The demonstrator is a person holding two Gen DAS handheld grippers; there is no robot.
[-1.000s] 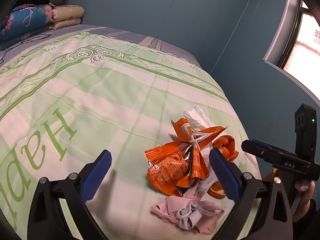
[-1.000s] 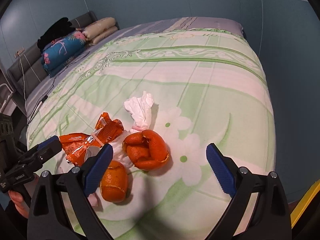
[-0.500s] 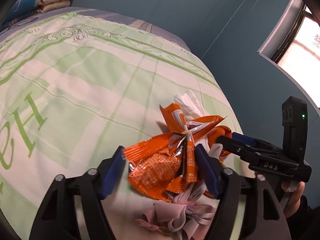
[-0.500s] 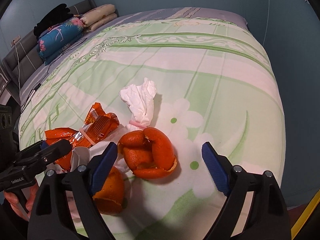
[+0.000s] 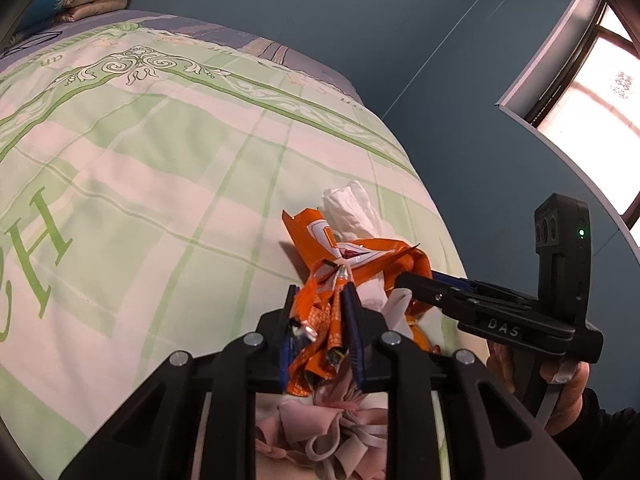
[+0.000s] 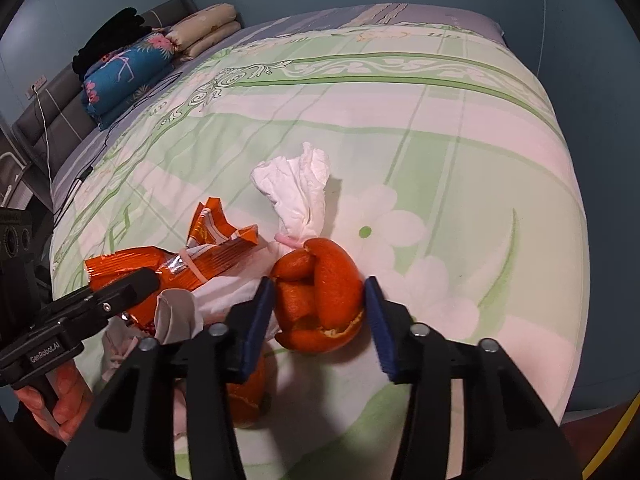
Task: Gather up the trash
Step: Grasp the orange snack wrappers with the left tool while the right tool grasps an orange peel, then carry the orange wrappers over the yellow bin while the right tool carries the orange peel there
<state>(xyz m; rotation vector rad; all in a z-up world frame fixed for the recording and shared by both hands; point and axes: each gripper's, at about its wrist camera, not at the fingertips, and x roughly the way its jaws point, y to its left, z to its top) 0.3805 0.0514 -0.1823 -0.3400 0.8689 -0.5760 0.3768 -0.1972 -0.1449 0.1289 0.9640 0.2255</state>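
**Two pieces gripped, nothing yet lifted off the bed**

The orange snack wrapper (image 5: 320, 320) was seen crumpled at the near corner of the bed (image 5: 160, 160), and it was pinched tight between the blue pads of the left tongs (image 5: 318, 308), whose jaws had just been closing on it. Just beside it, the curled orange peel (image 6: 320, 280) was bracketed by the right tongs (image 6: 320, 304); those jaws too had just been closing, and both pads were seen pressed against its sides. Both pieces were still resting on the quilt, so the pick-up was judged begun but not carried through.

Plenty was left. A white tissue (image 6: 298, 192) lay touching the peel on its far side, a second peel piece (image 6: 244, 396) sat under the right tongs' left arm, and a pink and grey scrap bundle (image 5: 328, 436) lay below the left tongs. No bin or bag was visible in either view.
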